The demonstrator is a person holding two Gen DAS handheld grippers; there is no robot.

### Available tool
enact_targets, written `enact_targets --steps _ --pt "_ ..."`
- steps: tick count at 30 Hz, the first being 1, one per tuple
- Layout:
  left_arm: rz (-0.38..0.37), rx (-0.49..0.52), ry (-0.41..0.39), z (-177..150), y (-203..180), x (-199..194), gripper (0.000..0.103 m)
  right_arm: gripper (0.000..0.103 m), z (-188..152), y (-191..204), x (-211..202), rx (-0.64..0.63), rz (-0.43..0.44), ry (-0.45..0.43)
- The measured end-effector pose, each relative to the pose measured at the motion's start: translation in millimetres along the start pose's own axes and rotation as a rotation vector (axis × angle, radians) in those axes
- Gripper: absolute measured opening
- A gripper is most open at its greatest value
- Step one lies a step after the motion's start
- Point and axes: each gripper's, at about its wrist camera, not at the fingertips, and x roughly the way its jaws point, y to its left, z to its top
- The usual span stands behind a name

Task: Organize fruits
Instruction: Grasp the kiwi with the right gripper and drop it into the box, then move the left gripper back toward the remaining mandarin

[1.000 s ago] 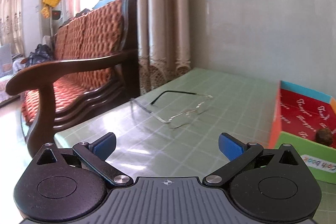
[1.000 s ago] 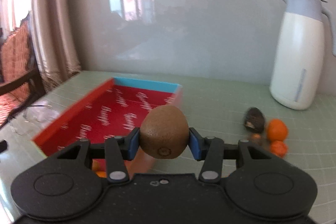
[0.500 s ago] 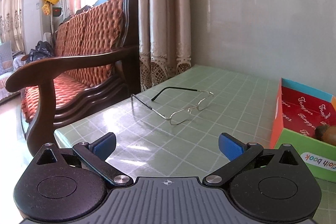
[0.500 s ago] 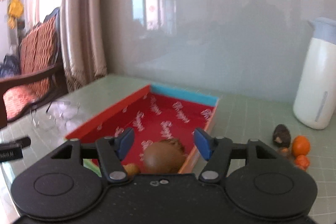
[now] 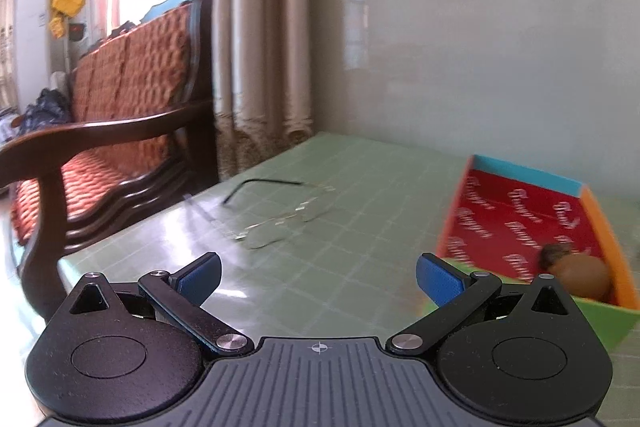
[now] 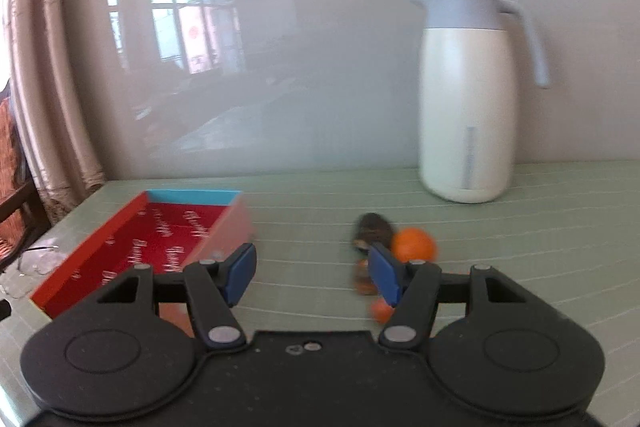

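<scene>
Fruit sorting, left to right: your left claw hangs spread wide and empty over the worktop, glasses ahead of it, as before. The kiwi that your right claw carried a second ago now lies in the near corner of the box, beside a darker fruit, so that drop is done. Your right claw is released with nothing between its pads, and its view has swung from the box toward the loose fruit: the orange, a dark fruit and smaller pieces near the jug. Likely one of those next.
</scene>
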Motion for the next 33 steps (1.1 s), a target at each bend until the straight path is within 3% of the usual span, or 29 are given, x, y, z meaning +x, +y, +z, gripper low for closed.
enact_targets --steps 19,33 --pt "-0.184 0.149 -0.032 1.4 -134.7 -35.9 0.103 0.061 3.0 -106.2 -48.3 0.064 -0.149 -0.035" --pt "-0.269 0.2 -0.036 -3.5 -185.4 -49.4 0.103 0.061 1.0 -151.3 -66.6 0.109 -0.218 -0.048"
